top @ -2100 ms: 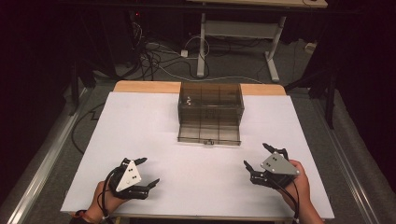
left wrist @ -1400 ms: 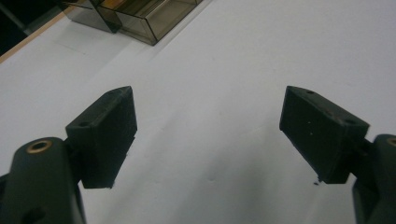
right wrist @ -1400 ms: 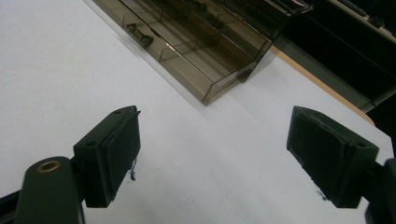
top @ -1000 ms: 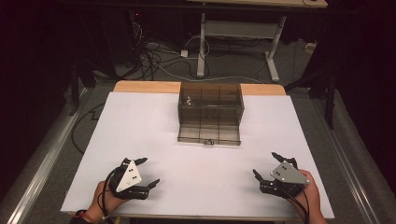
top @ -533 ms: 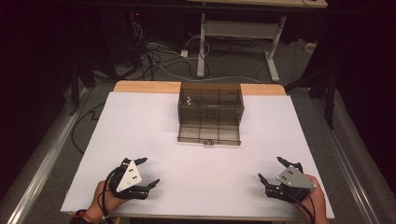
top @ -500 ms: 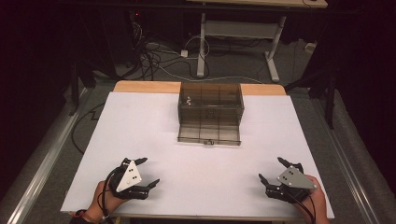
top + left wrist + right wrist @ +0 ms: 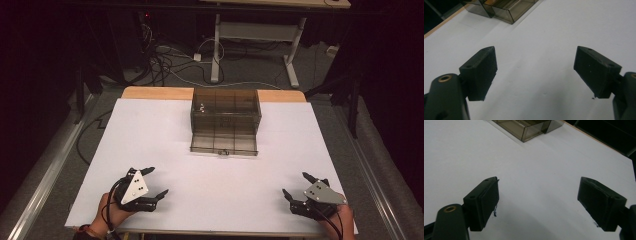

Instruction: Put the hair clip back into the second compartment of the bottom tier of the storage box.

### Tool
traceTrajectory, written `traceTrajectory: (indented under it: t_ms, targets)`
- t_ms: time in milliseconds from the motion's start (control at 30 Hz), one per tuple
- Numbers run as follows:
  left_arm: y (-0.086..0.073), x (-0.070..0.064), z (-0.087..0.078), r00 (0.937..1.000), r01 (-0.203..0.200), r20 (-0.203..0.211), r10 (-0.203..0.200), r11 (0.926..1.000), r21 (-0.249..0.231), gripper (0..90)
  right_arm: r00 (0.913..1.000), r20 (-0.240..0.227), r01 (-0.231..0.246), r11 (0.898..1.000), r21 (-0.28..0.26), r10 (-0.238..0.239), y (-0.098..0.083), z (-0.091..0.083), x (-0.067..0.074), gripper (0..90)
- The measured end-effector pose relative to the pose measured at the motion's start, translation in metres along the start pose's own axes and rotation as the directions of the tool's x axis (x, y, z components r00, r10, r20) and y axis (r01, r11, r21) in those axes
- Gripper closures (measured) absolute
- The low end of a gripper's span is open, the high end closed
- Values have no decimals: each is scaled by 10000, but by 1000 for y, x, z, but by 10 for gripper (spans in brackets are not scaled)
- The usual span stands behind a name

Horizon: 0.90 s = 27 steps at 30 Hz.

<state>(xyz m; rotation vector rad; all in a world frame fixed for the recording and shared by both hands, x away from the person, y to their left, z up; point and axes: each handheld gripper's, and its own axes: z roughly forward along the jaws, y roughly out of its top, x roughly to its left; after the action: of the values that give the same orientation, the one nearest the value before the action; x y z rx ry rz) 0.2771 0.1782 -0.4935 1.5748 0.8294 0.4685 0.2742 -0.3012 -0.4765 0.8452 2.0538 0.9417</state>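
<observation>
**Both claws wide open and empty at the near edge, box far off at the middle**

I start with the counter (image 7: 165,135), a broad white surface that runs from a wooden strip at the far edge down to where my hands come in. Beyond it I see a dark floor with tangled cables (image 7: 165,60) and the grey legs of another desk (image 7: 250,45).

On the far middle of the counter sits the smoky see-through box (image 7: 226,111), divided into compartments, with its front flap (image 7: 224,142) folded down flat toward me onto the white surface. Something small and pale lies inside at its far left corner; I cannot tell what it is. In the left gripper view a corner of the box (image 7: 506,10) shows at the top, and in the right gripper view the same box (image 7: 526,127) shows at the top edge, well apart from the jaws in both.

My left claw (image 7: 156,181) rests at the near left of the counter, grey plate up, pointing right and slightly far. Its jaws stand spread wide with only bare white surface between them, gripping nothing.

My right claw (image 7: 296,184) sits at the near right corner, pointing left and far. Its jaws are likewise spread wide and hold nothing. The two claws are well apart from each other and from the box.
</observation>
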Motion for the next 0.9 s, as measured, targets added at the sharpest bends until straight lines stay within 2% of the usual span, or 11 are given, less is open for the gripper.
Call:
traceTrajectory:
  t_ms: [100,467,600,833,900]
  targets:
    - [-1,2,-1,9999,51,-105,-50,10000,25,178,10000,-8,16,10000,-39,-16,1,0,2,173]
    - [-3,-2,-5,9999,-129,8,129,9999,32,178,9995,-21,326,9994,-69,-326,6,-1,10,173]
    - [-1,-2,-5,10000,-64,24,64,10000,-32,178,9992,-27,393,9992,-71,-393,7,-1,10,173]
    - [-2,-2,-4,9999,-117,0,117,9999,-1,178,9992,-60,401,9992,-41,-401,7,-1,10,173]
    - [-2,-2,-4,9999,-127,-17,127,9999,14,178,9997,-49,239,9997,-43,-240,6,-1,9,173]
